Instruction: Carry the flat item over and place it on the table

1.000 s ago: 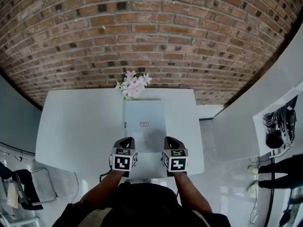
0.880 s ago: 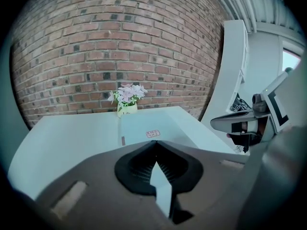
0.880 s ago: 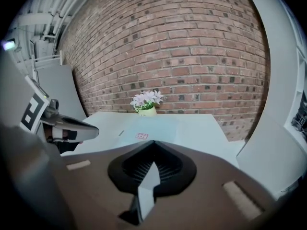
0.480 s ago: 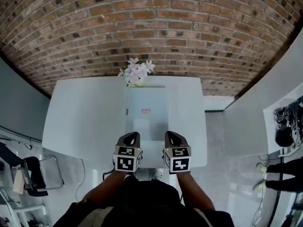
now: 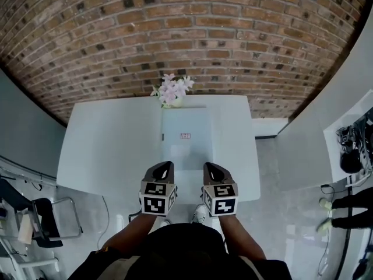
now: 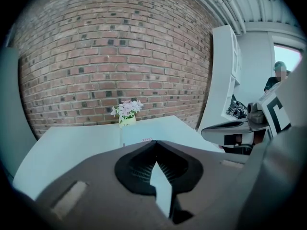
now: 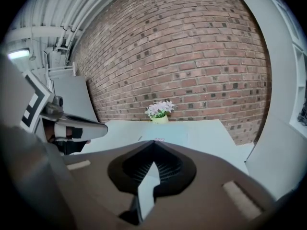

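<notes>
Flat board point(image 5: 186, 139) lies on table point(image 5: 111, 150), in middle, far end near flower pot point(image 5: 173, 93) at far edge. Left gripper point(image 5: 165, 167), right gripper point(image 5: 208, 168) hang over near edge, both squeezed tight, holding nothing. Job looks done.

head: steeply down on table point(image 5: 111, 150) | 2 gripper views: low, toward brick wall point(image 6: 120, 56) | shared: flowers point(image 5: 173, 90)

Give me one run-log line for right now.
flat item: lying on table | left gripper: shut | right gripper: shut | flowers: far edge
</notes>
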The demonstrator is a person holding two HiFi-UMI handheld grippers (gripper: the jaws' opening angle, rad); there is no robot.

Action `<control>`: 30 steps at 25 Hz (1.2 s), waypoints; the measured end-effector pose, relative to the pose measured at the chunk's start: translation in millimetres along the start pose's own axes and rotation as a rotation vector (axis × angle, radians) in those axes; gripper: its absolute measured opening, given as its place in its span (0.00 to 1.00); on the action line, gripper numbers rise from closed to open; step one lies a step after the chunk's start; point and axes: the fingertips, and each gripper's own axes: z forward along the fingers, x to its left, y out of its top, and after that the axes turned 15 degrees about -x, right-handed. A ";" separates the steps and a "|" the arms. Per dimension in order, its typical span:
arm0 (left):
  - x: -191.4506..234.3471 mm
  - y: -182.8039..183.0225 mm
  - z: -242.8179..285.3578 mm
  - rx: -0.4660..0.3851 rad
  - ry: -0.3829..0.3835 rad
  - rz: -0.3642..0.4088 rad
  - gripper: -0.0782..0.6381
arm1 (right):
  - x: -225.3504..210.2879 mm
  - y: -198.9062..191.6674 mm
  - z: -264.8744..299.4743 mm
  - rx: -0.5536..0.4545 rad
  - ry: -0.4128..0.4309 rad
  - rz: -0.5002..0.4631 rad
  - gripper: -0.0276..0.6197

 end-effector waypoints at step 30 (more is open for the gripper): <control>56.7 -67.5 -179.7 -0.051 -0.170 -0.043 0.11 | 181.0 -37.0 -109.6 -0.025 -0.179 -0.048 0.04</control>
